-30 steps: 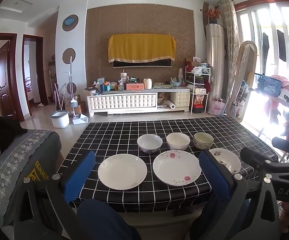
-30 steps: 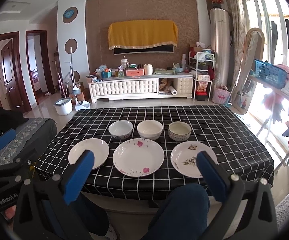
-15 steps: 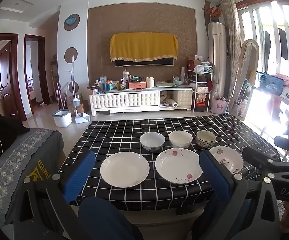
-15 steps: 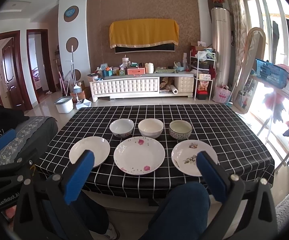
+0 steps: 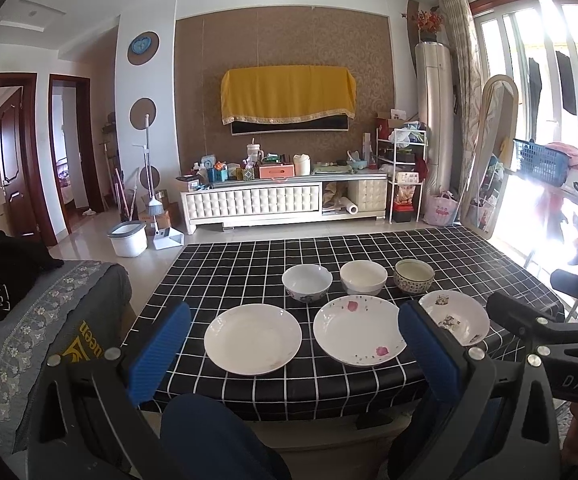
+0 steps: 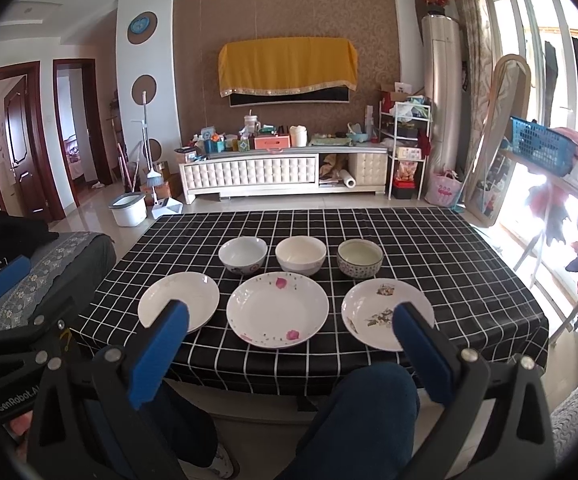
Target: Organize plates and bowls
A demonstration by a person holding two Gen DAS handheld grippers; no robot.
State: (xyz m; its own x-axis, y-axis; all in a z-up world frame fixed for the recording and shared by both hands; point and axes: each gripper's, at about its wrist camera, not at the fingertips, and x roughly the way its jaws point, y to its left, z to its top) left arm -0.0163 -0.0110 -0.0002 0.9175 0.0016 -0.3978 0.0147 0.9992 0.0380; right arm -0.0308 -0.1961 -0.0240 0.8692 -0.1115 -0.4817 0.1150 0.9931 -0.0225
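Note:
On the black checked table (image 5: 233, 264) (image 6: 429, 240) lie three plates in a front row: a plain white plate (image 5: 252, 338) (image 6: 178, 301), a pink-petal plate (image 5: 360, 330) (image 6: 277, 309) and a flower-print plate (image 5: 454, 316) (image 6: 387, 313). Behind them stand three bowls: a white bowl (image 5: 307, 282) (image 6: 243, 255), a cream bowl (image 5: 363, 277) (image 6: 300, 255) and a patterned bowl (image 5: 414, 276) (image 6: 360, 258). My left gripper (image 5: 295, 350) is open, held short of the table's near edge. My right gripper (image 6: 291, 346) is open too, likewise back from the edge. Neither holds anything.
A person's knees in dark blue trousers (image 6: 365, 412) sit under the near table edge. A grey sofa arm (image 5: 45, 304) stands at the left. Beyond the table are open floor, a white TV cabinet (image 5: 281, 200) and a mirror (image 5: 489, 152) at the right.
Both views have shifted slightly, and the plates and bowls sit a little further right in the left wrist view. The jaws stay open and the dishes have not moved.

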